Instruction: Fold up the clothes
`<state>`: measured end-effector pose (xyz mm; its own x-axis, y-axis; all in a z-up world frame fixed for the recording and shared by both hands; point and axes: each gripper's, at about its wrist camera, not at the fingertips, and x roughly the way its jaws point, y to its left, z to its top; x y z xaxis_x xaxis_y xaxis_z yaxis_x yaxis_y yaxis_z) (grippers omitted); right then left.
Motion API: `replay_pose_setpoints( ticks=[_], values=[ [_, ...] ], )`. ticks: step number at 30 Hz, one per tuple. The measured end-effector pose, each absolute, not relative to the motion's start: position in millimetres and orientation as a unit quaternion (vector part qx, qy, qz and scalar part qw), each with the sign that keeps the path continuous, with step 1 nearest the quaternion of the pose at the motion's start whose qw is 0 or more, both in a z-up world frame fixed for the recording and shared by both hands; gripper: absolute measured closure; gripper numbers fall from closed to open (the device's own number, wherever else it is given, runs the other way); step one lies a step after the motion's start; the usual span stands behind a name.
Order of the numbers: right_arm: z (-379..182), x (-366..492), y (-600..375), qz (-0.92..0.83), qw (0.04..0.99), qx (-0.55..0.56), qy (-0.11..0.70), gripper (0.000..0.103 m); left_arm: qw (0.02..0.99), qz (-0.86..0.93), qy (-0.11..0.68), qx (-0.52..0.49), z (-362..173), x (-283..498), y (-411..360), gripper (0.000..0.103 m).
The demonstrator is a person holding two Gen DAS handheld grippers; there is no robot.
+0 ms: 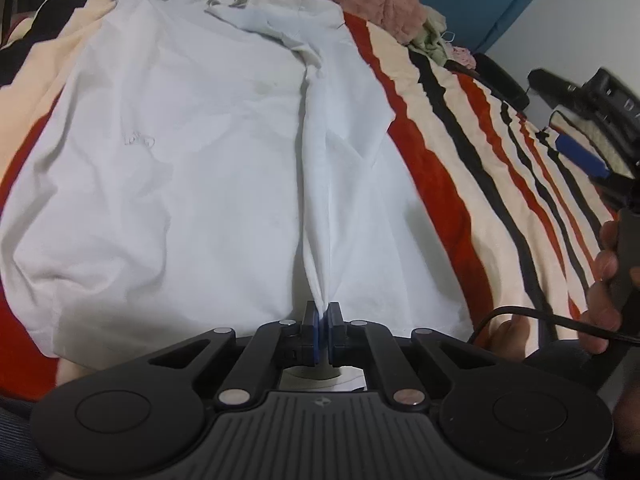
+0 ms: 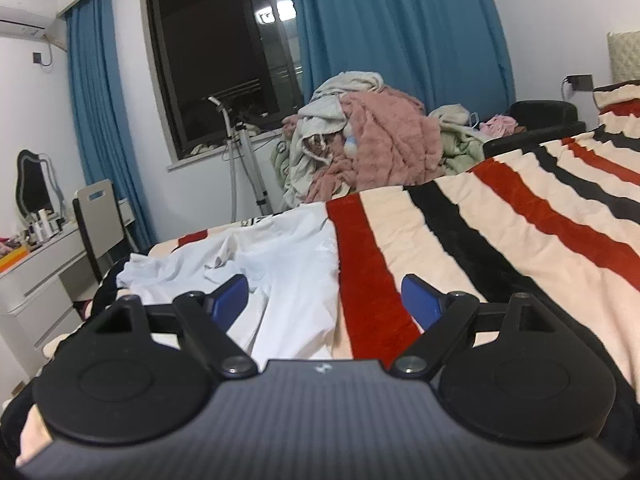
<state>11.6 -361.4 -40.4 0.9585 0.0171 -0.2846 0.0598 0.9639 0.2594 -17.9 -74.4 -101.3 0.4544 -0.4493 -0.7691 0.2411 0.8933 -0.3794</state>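
A white shirt (image 1: 192, 152) lies spread on the striped bed blanket (image 1: 460, 128). My left gripper (image 1: 324, 320) is shut on the shirt's near hem, and a tight ridge of cloth runs from its pads up the shirt. In the right wrist view the same white shirt (image 2: 288, 280) lies at the left on the blanket (image 2: 500, 220). My right gripper (image 2: 326, 300) is open and empty, held above the shirt's right edge. It also shows at the right edge of the left wrist view (image 1: 588, 160), held by a hand.
A pile of pink and pale clothes (image 2: 372, 144) sits at the far end of the bed. A white dresser (image 2: 36, 276) and chair (image 2: 100, 216) stand at the left, with blue curtains (image 2: 400, 32) and a window behind. A black cable (image 1: 540, 316) trails near the hand.
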Motion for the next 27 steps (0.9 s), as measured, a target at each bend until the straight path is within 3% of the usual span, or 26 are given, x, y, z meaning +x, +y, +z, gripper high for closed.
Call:
replay_pose_setpoints(
  ticks=[2, 4, 10, 20, 22, 25, 26, 27],
  values=[
    [-40, 12, -365, -0.016, 0.979, 0.145, 0.143, 0.018, 0.85, -0.208, 0.474, -0.099, -91, -18, -72, 0.087],
    [-40, 13, -369, -0.02, 0.977, 0.155, 0.142, 0.018, 0.859, -0.207, 0.46, -0.087, -77, -11, -71, 0.06],
    [-45, 18, -374, -0.022, 0.974, 0.171, 0.147, 0.018, 0.886, -0.203, 0.413, -0.061, -39, 57, -90, 0.028],
    [-64, 39, -382, -0.035, 0.965, 0.193, 0.172, 0.018, 0.902, -0.094, 0.374, -0.191, -67, 253, -118, 0.033],
    [-71, 49, -383, -0.039, 0.962, 0.2, 0.182, 0.018, 0.9, -0.075, 0.372, -0.215, -79, 278, -118, 0.044],
    [-79, 64, -382, -0.041, 0.959, 0.204, 0.194, 0.018, 0.903, -0.055, 0.367, -0.217, -92, 303, -117, 0.051],
    [-81, 69, -382, -0.042, 0.957, 0.205, 0.198, 0.018, 0.905, -0.053, 0.368, -0.207, -94, 312, -119, 0.056],
    [-84, 74, -382, -0.043, 0.956, 0.207, 0.202, 0.018, 0.909, -0.053, 0.364, -0.195, -94, 320, -121, 0.069]
  ],
)
